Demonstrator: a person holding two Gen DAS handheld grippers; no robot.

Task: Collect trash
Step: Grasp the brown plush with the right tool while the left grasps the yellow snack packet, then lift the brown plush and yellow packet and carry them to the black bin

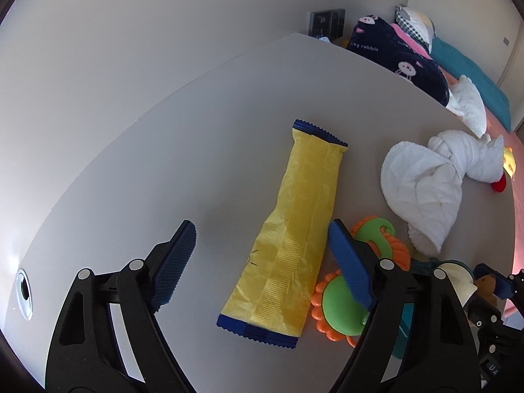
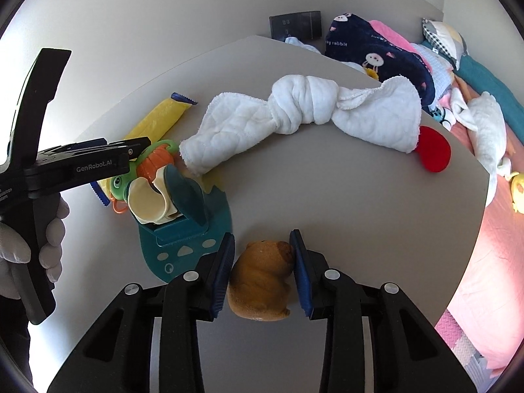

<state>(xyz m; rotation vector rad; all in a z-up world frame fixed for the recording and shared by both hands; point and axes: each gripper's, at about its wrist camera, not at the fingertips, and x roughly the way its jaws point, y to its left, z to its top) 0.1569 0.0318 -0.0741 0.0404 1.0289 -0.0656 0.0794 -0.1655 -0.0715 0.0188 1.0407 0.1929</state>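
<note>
Yellow wrapper (image 1: pixel 288 229) mid-table — light, crinkly, probably slippery; best pinched across. Left tool (image 1: pixel 262 262) released astride it; right tool (image 2: pixel 262 271) clenched on brown toy (image 2: pixel 260 281).

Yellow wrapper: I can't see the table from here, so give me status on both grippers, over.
Left gripper open, straddling the yellow wrapper flat on the table. Right gripper shut on the brown toy. Green toy crowds the wrapper's edge.
</note>
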